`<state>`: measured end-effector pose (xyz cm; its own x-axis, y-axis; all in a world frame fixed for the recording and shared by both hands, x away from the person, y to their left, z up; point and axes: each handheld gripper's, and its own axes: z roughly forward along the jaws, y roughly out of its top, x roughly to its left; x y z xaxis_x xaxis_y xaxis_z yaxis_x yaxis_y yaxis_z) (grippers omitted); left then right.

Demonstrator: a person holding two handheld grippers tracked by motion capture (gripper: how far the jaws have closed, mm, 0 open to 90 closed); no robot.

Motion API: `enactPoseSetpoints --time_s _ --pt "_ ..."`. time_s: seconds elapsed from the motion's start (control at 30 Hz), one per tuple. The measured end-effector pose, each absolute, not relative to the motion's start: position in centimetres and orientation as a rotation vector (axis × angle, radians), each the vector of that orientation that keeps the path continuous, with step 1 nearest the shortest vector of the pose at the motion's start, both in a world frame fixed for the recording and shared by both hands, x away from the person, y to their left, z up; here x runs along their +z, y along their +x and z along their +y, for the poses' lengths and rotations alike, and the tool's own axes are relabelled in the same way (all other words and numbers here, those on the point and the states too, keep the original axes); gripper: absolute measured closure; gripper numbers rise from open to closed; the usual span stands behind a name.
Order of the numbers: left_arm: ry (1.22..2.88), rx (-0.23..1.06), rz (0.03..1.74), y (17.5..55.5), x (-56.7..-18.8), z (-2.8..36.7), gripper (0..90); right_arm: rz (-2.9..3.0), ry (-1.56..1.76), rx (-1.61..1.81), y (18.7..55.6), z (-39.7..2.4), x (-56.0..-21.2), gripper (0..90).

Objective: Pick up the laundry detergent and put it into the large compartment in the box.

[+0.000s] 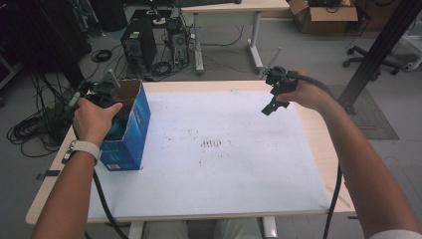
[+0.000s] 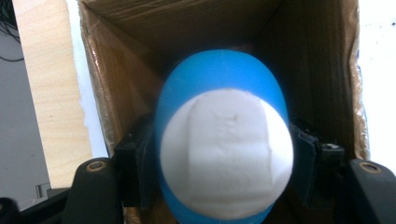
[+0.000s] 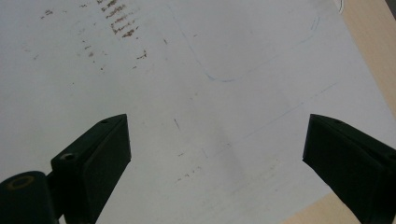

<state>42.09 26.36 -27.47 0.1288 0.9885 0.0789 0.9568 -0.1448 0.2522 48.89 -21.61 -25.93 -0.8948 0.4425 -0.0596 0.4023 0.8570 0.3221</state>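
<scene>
A blue cardboard box [image 1: 130, 130] with an open top stands at the table's left side. My left gripper [image 1: 102, 97] points down into its mouth, shut on a blue and white rounded object [image 2: 223, 140]. In the left gripper view the brown inner walls of the box [image 2: 116, 84] surround that object, and the black jaws press it from both sides. My right gripper [image 1: 271, 104] hangs in the air above the table's far right, open, with nothing between its jaws. The right gripper [image 3: 217, 140] looks down on bare white sheet.
A white sheet [image 1: 214, 149] with dark scuff marks [image 1: 213, 143] covers most of the wooden table [image 1: 323, 144]. Beyond the far edge stand computer towers [image 1: 139, 45], cables, another desk [image 1: 234, 10] and a cardboard carton [image 1: 323, 15] on the floor.
</scene>
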Motion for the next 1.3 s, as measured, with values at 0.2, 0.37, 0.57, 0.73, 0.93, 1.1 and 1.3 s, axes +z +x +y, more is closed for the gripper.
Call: enactPoseSetpoints --time_s 0.2,0.37,0.57,0.73,0.93,1.1,1.3 --pt "2.256 0.327 1.95 42.1 -27.5 26.3 30.5 2.899 0.665 0.46 48.8 -21.6 -25.9 7.9" --pt "2.247 0.336 1.953 42.1 -27.3 26.3 26.8 2.897 0.666 0.461 48.7 -21.7 -25.8 7.9" --pt "2.229 0.342 1.937 41.8 -26.8 26.5 25.4 2.895 0.669 0.46 48.6 -21.8 -25.7 7.9" --pt "2.219 0.347 1.924 41.6 -26.1 26.5 24.8 2.896 0.662 0.463 48.5 -21.8 -25.6 7.9" --pt "2.214 0.369 1.913 41.3 -25.2 26.6 24.6 2.894 0.663 0.464 48.4 -21.8 -25.5 7.9" --pt "2.199 0.396 1.895 41.0 -23.9 26.8 24.2 2.89 0.666 0.466 48.3 -22.0 -25.3 7.9" --pt "2.215 0.433 1.856 40.5 -22.1 26.5 23.9 2.888 0.667 0.464 48.2 -22.0 -25.2 7.9"
